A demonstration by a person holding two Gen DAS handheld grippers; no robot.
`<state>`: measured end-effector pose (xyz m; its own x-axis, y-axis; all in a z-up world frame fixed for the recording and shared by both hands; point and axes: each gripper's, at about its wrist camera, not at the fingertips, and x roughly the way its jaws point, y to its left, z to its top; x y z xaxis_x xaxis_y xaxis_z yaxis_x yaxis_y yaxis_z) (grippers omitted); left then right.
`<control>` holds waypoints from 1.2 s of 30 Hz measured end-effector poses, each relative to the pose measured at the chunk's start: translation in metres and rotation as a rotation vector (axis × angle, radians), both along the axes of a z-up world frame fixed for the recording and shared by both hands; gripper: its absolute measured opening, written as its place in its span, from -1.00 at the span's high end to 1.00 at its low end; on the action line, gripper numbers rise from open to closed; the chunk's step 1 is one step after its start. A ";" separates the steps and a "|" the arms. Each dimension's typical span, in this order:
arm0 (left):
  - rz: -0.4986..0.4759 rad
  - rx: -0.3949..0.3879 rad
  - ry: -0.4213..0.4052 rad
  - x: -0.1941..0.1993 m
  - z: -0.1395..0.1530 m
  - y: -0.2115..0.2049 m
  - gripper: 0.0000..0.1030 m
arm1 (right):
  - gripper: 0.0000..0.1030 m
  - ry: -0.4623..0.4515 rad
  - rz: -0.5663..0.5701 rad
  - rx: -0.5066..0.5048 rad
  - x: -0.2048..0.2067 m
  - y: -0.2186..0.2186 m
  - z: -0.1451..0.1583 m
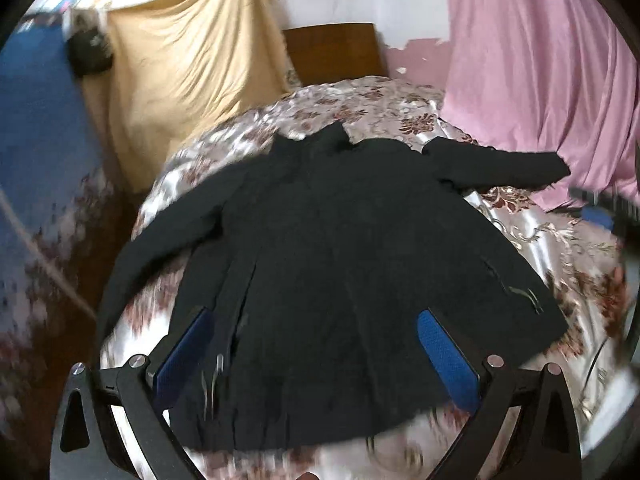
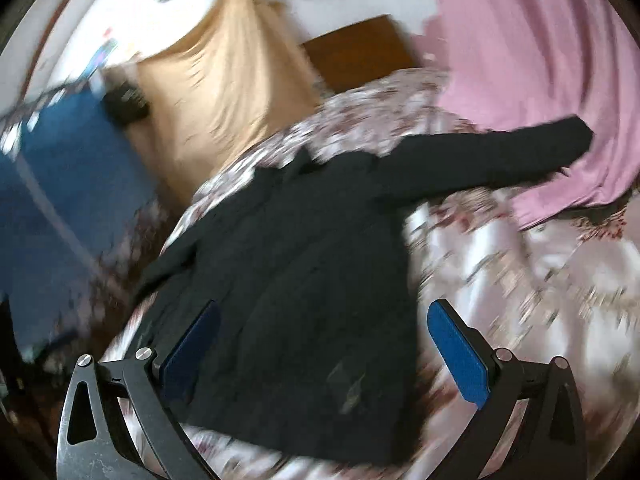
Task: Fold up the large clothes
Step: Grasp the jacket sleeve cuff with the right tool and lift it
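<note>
Left wrist view: left gripper [image 1: 316,356], jaws spread wide and holding nothing, hangs above the hem end of the black coat [image 1: 340,248] — blue pads [image 1: 446,360] either side of the lower body panel, clear of the cloth as far as can be told. Beyond the fingertips the coat lies spread flat, collar at the far end, one sleeve [image 1: 500,164] stretched out far right, the other trailing off near left over the bed edge; laid open this way, probably so sleeves can be turned in first. Under it, the floral satin bedspread [image 1: 560,248] serves as folding surface. Farther off: a tan drape [image 1: 188,60] left, a pink drape [image 1: 540,60] right. Right wrist view: right gripper [image 2: 324,360], likewise wide open and empty, hovers over the coat's [image 2: 300,240] lower right side — its right pad [image 2: 458,356] lies over bare bedspread [image 2: 520,280]. The picture is blurred, so contact cannot be told. No fold made yet, by the look of it.
</note>
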<state>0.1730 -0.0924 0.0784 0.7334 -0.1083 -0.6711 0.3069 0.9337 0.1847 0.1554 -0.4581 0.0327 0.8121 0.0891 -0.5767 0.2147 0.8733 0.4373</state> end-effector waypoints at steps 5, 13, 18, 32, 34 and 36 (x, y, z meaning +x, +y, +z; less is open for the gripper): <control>-0.033 -0.020 -0.030 0.066 0.003 -0.054 -1.00 | -0.98 -0.001 -0.222 0.172 0.065 -0.111 -0.016; -0.007 -0.120 0.019 0.168 -0.037 -0.142 -1.00 | -0.98 0.117 -0.433 0.382 0.145 -0.200 -0.104; 0.014 -0.104 0.007 0.230 -0.073 -0.203 -1.00 | -0.98 0.145 -0.439 0.373 0.164 -0.220 -0.126; 0.045 0.049 0.113 0.305 -0.151 -0.276 -0.99 | 0.53 0.020 -0.601 0.599 0.185 -0.243 -0.158; 0.042 0.067 0.151 0.310 -0.161 -0.279 -1.00 | 0.70 -0.009 -0.607 0.582 0.192 -0.242 -0.154; 0.041 0.082 0.184 0.315 -0.169 -0.282 -1.00 | 0.75 -0.049 -0.605 0.575 0.194 -0.241 -0.147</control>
